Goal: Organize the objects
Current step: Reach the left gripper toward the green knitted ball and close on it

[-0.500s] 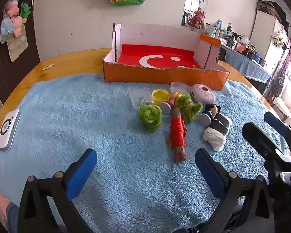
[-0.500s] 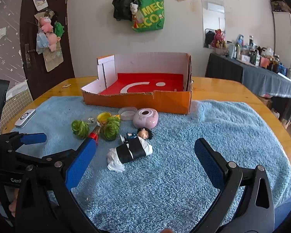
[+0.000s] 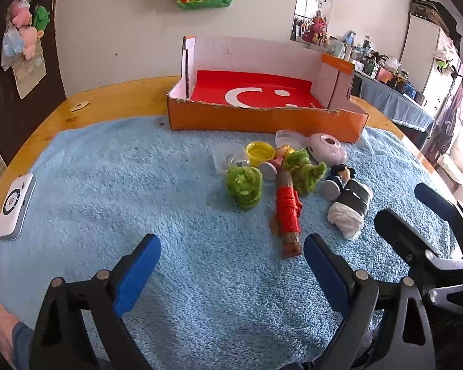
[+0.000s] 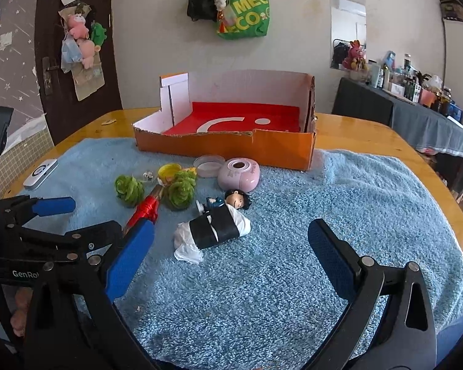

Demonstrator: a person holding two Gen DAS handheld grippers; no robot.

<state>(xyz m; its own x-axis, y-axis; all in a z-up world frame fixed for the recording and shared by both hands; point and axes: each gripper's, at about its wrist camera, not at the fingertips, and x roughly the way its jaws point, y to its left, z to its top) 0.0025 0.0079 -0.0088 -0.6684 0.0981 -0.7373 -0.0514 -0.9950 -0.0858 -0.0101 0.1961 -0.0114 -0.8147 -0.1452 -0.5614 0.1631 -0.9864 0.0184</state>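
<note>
A blue towel (image 3: 139, 185) covers most of a wooden table (image 3: 114, 98), and an orange box (image 3: 262, 120) with a red floor stands at its far edge, open at the top. Just in front of the box lies a huddle of small things: a pink case (image 3: 327, 149), a clear lid (image 3: 288, 138), a yellow lid (image 3: 260, 152), a clear cup (image 3: 230, 160), two green tufts (image 3: 244, 185) (image 3: 305, 171), a red-wrapped stick (image 3: 288, 212) lying lengthwise toward the camera, a small doll (image 4: 236, 199), and a white bundle (image 3: 352, 209) banded in black – the doll touching the bundle's far end. A white device (image 3: 14, 203) rests at the towel's left edge. The left gripper (image 3: 231, 265) hangs above bare towel with its jaws spread wide and nothing between them; the stick's near end lies just beyond its right finger. The right gripper (image 4: 231, 246) is likewise released – jaws wide, empty – and pointed at the bundle, which lies just ahead of the gap between its fingers, not touched. In the right view the left gripper shows at the left edge, its fingers near the stick. A green bag (image 4: 245, 12) hangs on the wall behind.
</note>
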